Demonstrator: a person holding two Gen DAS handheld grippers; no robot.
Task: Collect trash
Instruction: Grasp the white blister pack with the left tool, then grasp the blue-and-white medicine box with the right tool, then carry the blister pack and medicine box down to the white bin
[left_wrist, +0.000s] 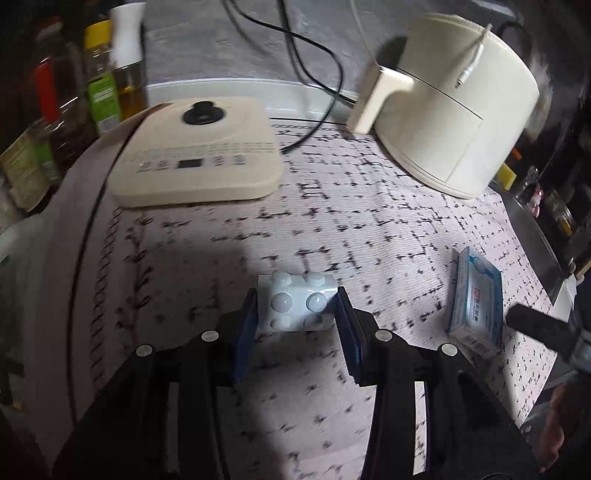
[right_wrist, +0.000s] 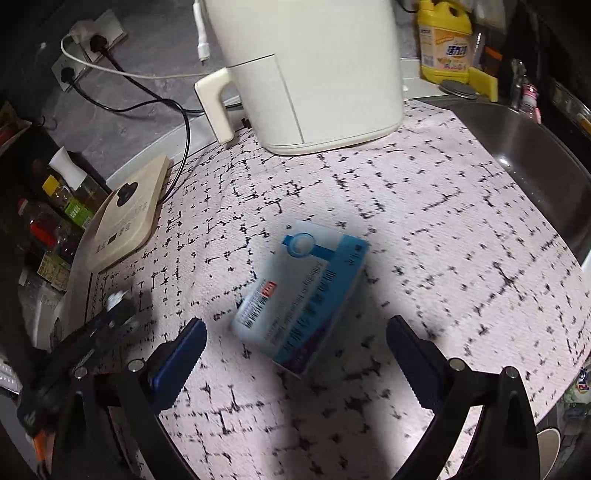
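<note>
My left gripper (left_wrist: 297, 314) is shut on a white pill blister pack (left_wrist: 295, 304), held between its blue pads just above the patterned cloth. A blue and white medicine box (left_wrist: 476, 302) lies to its right; it also shows in the right wrist view (right_wrist: 303, 295). My right gripper (right_wrist: 295, 336) is open above the cloth, its jaws wide apart on either side of the box's near end, not touching it. The left gripper (right_wrist: 110, 314) shows at the left edge of the right wrist view.
A cream air fryer (left_wrist: 454, 110) stands at the back right. A flat cream kettle base (left_wrist: 199, 147) with a black cord lies at the back left. Bottles (left_wrist: 99, 77) stand at the far left. A steel sink (right_wrist: 535, 155) and a yellow detergent bottle (right_wrist: 445, 40) are to the right.
</note>
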